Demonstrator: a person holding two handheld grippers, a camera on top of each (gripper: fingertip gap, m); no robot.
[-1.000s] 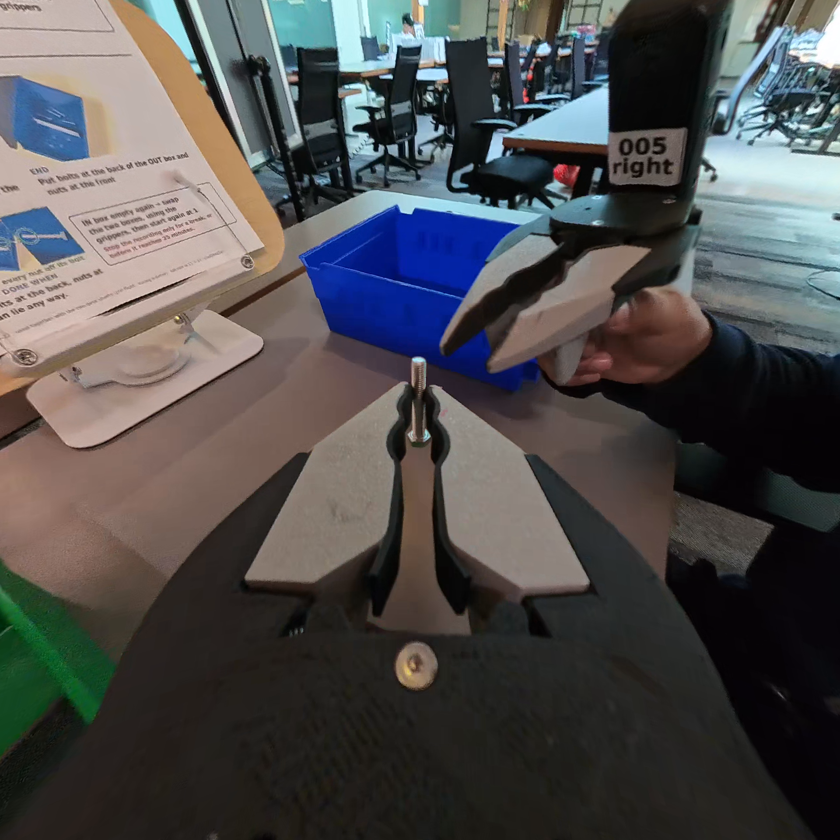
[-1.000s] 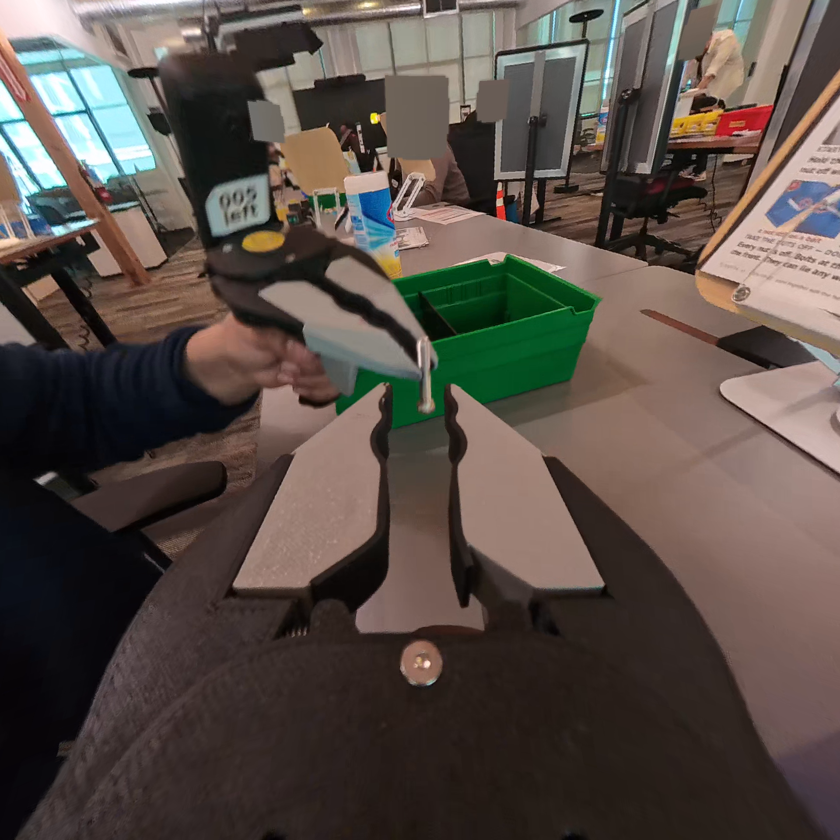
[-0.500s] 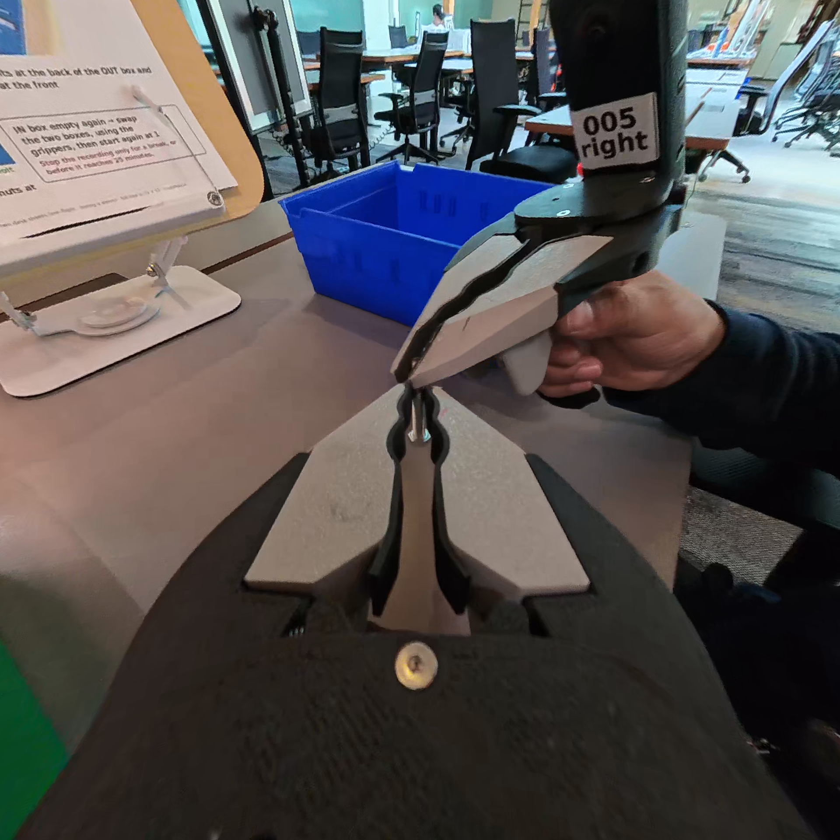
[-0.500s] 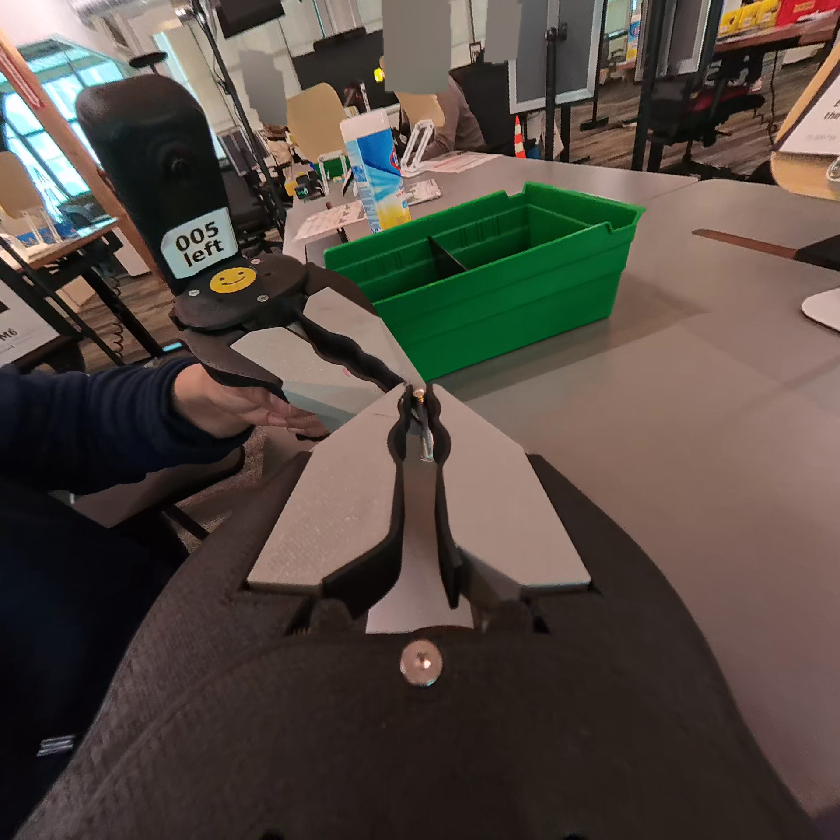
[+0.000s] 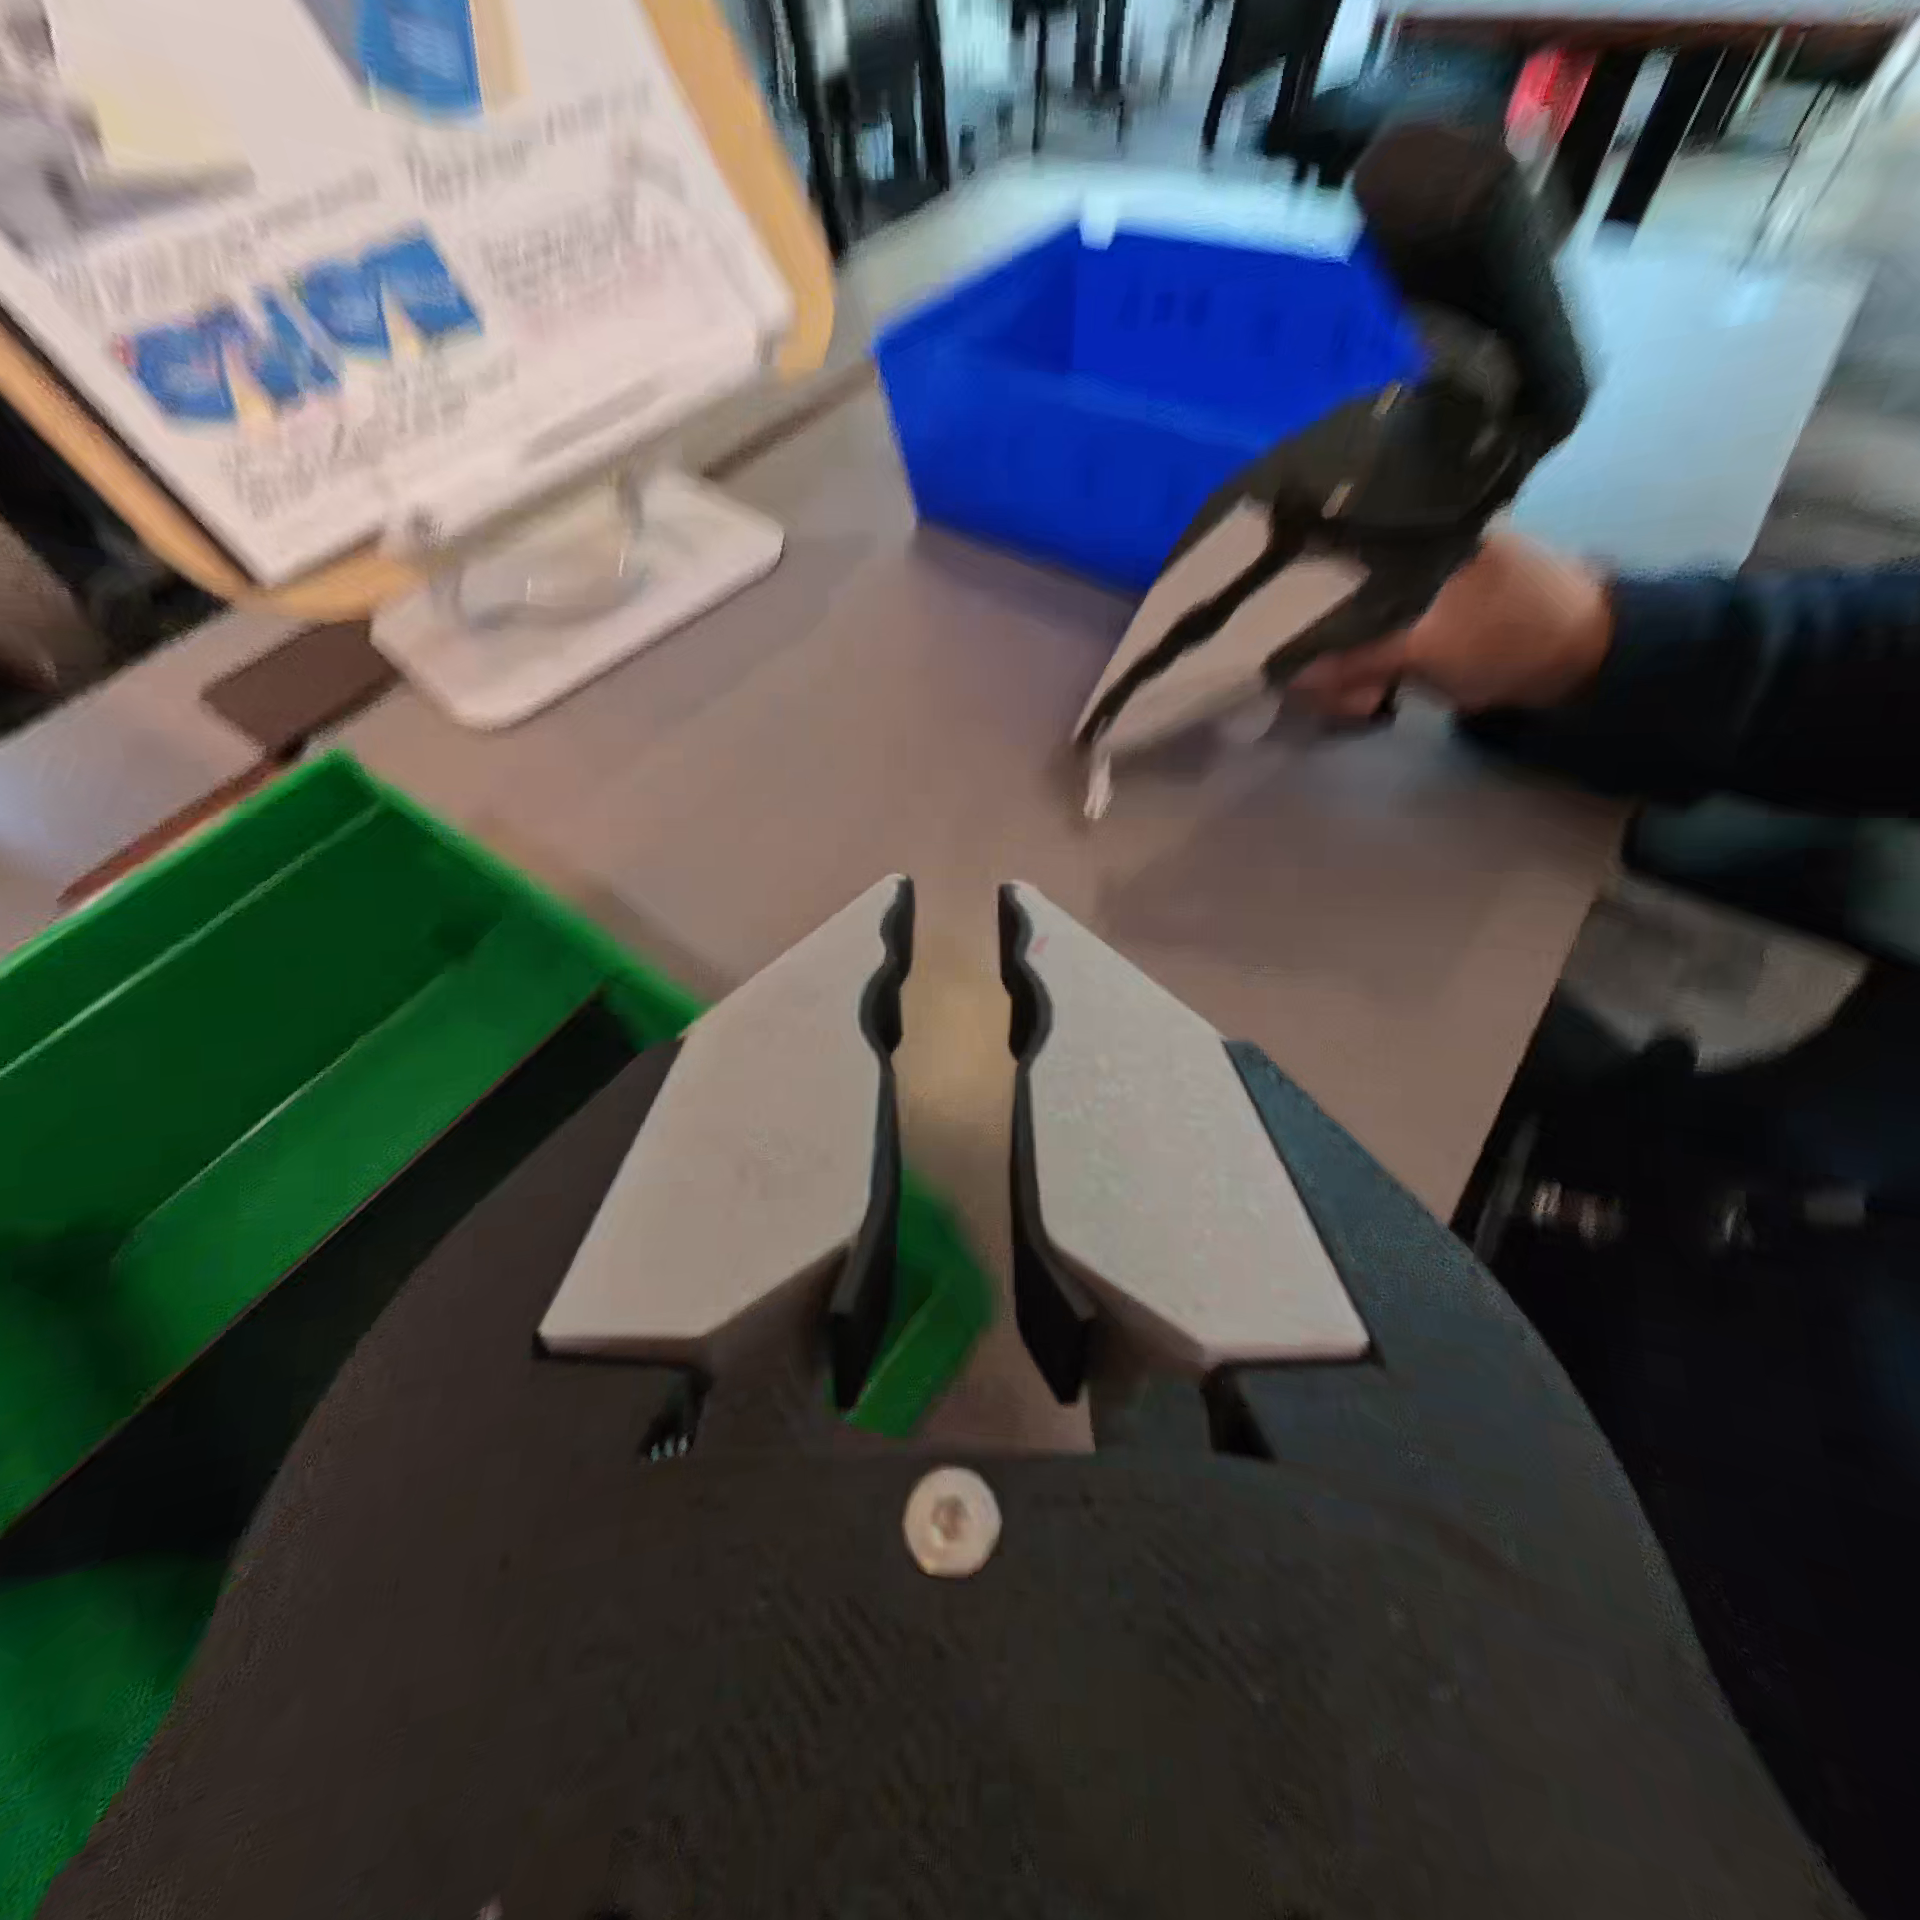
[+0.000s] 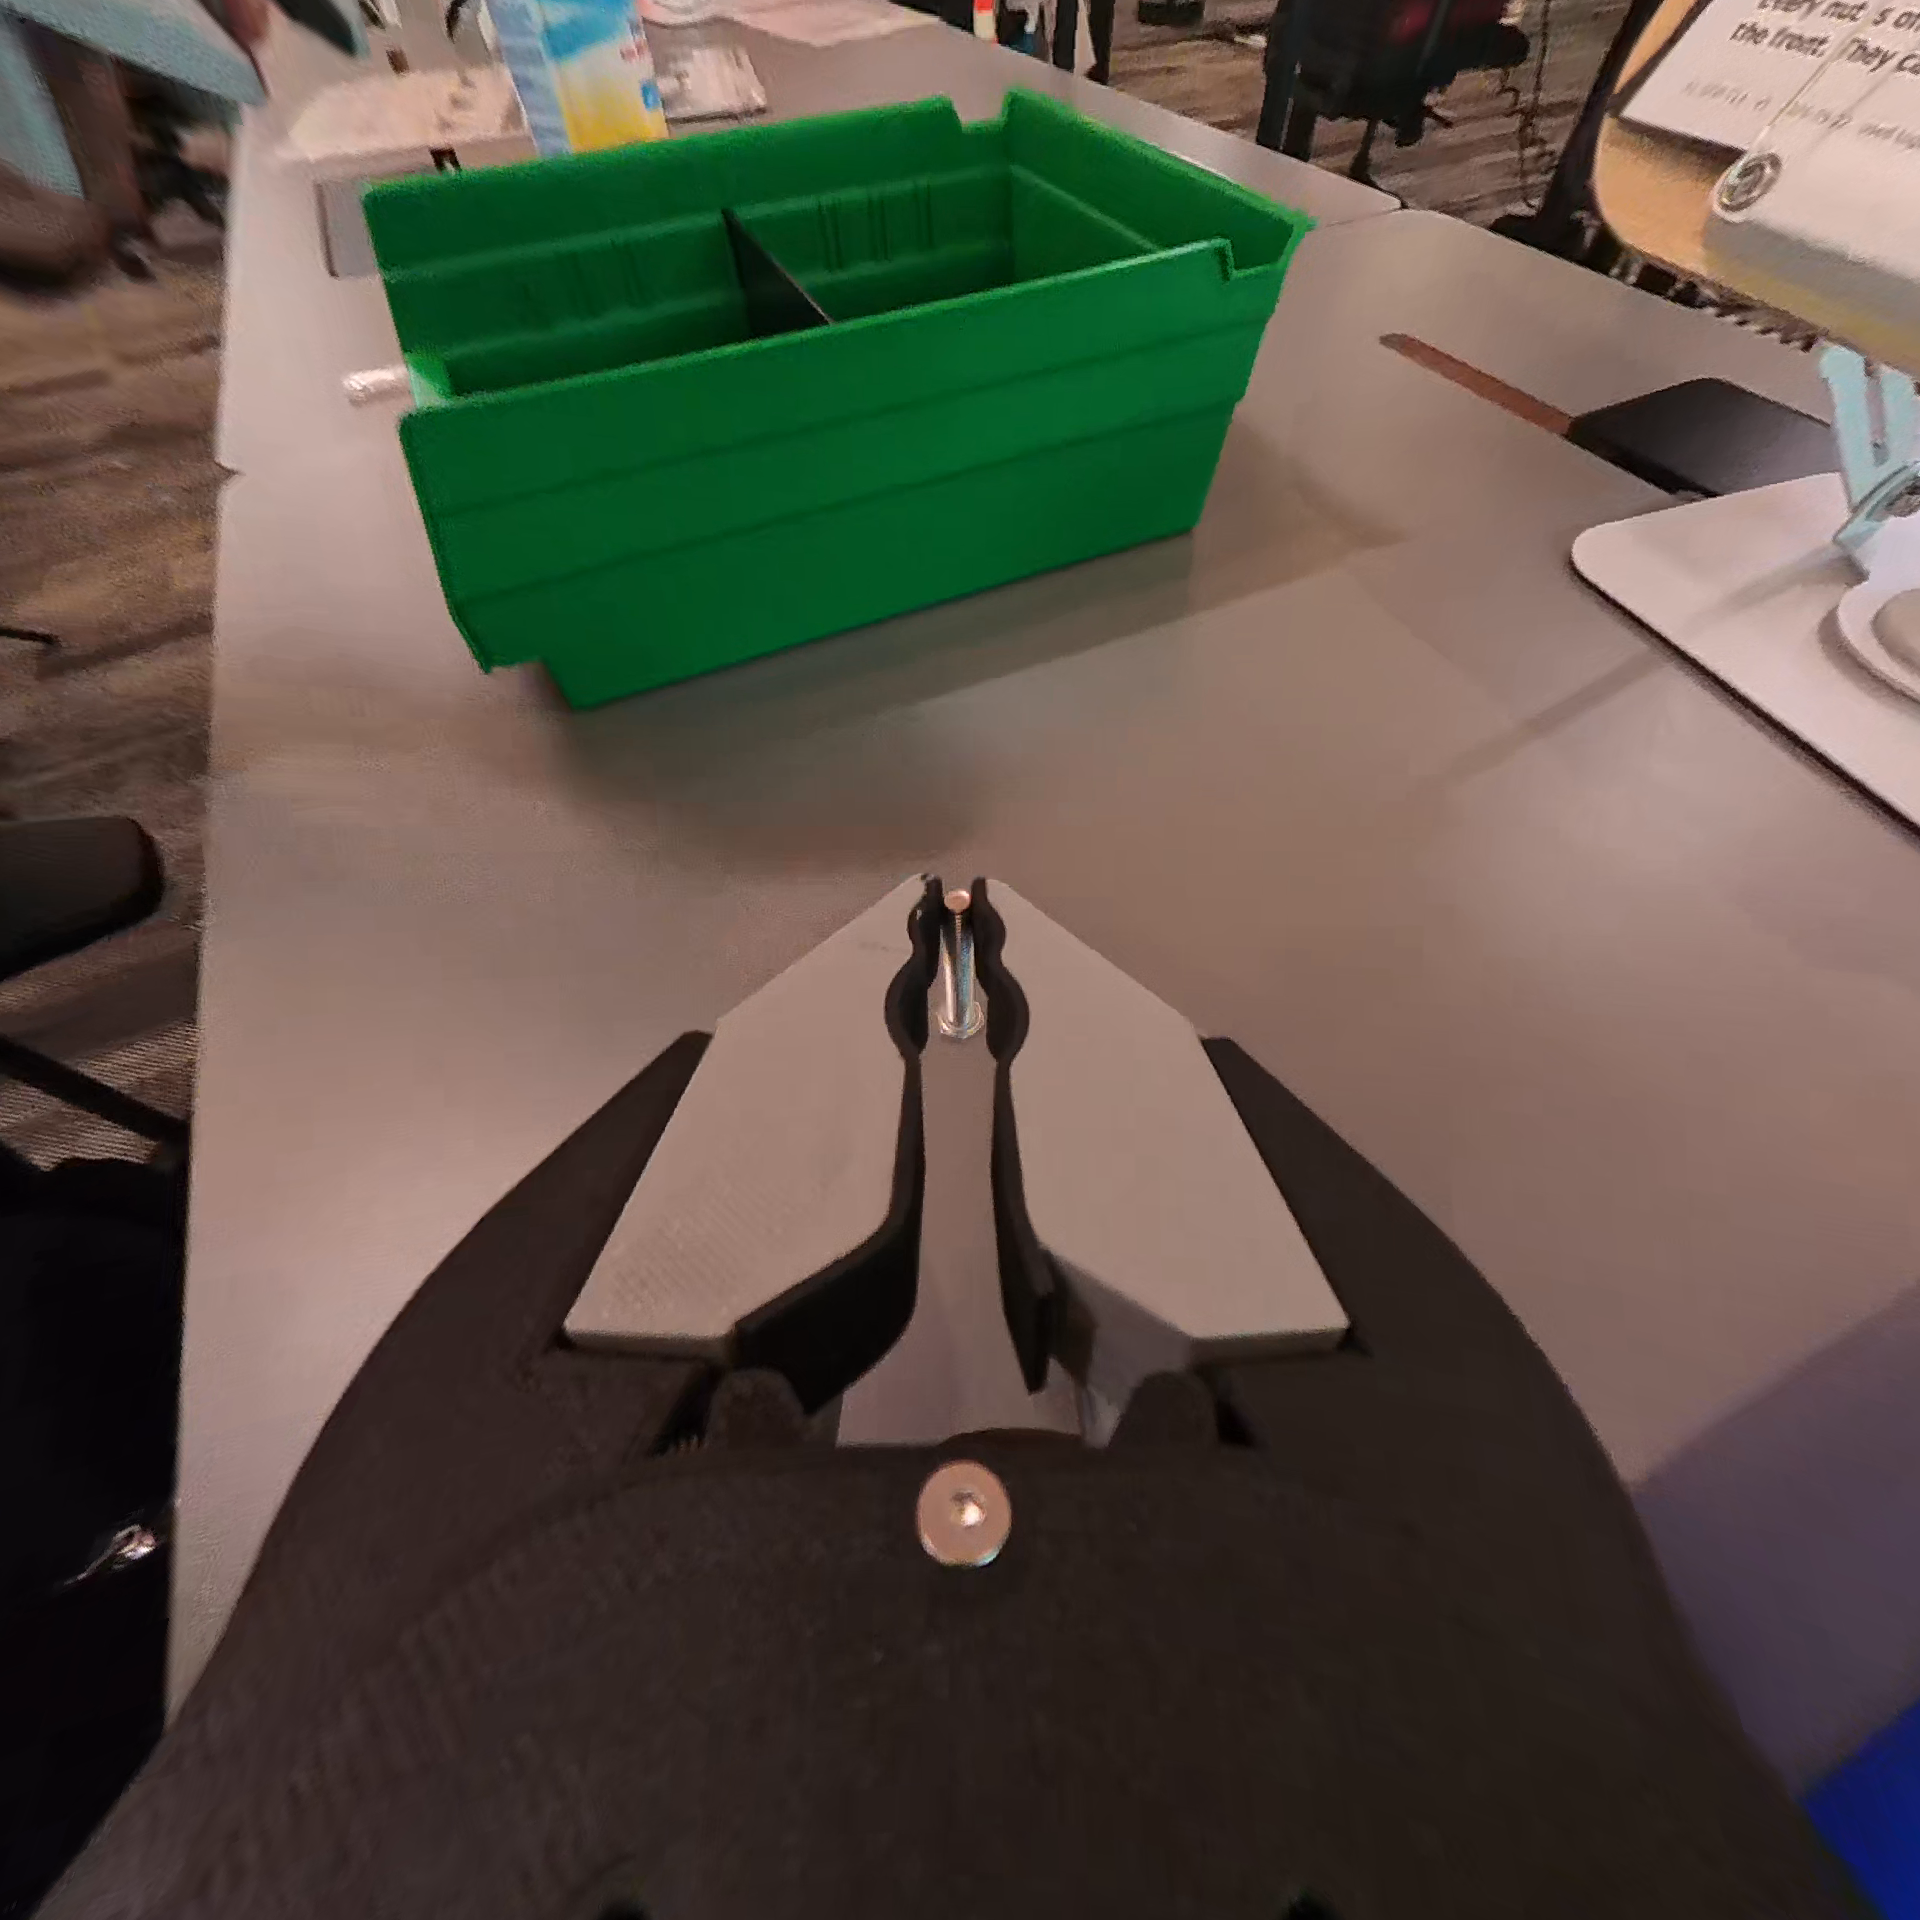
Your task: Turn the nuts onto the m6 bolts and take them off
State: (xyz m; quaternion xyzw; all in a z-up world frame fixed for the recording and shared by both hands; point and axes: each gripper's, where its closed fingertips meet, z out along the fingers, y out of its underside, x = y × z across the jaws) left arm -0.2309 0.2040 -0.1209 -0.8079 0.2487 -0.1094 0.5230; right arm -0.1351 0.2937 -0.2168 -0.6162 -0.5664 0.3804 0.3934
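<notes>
My right gripper (image 6: 956, 904) is shut on a silver bolt (image 6: 961, 966), gripped between its tips, with a hex end (image 6: 956, 1023) nearer the camera. It hovers low over the grey table (image 6: 1351, 883), in front of the green bin (image 6: 831, 499). In the left wrist view the right gripper (image 5: 1091, 732) tilts down toward the table, and the bolt (image 5: 1096, 795) sticks out below its tips. My left gripper (image 5: 956, 904) is open and empty, above the near corner of the green bin (image 5: 260, 935). No loose nut shows.
A blue bin (image 5: 1091, 436) stands at the back of the table. An instruction board on a white stand (image 5: 416, 260) is at the back left; its base (image 6: 1714, 603) lies right of the green bin. A black divider (image 6: 774, 281) splits the green bin. A person's hand (image 5: 1496, 634) holds the right gripper. The tips of one gripper are about 15 centimeters away from the tips of the other.
The bolt has passed from my left gripper to my right. The left gripper opened and drew back over the green bin. The right gripper moved away and down toward the table with the bolt.
</notes>
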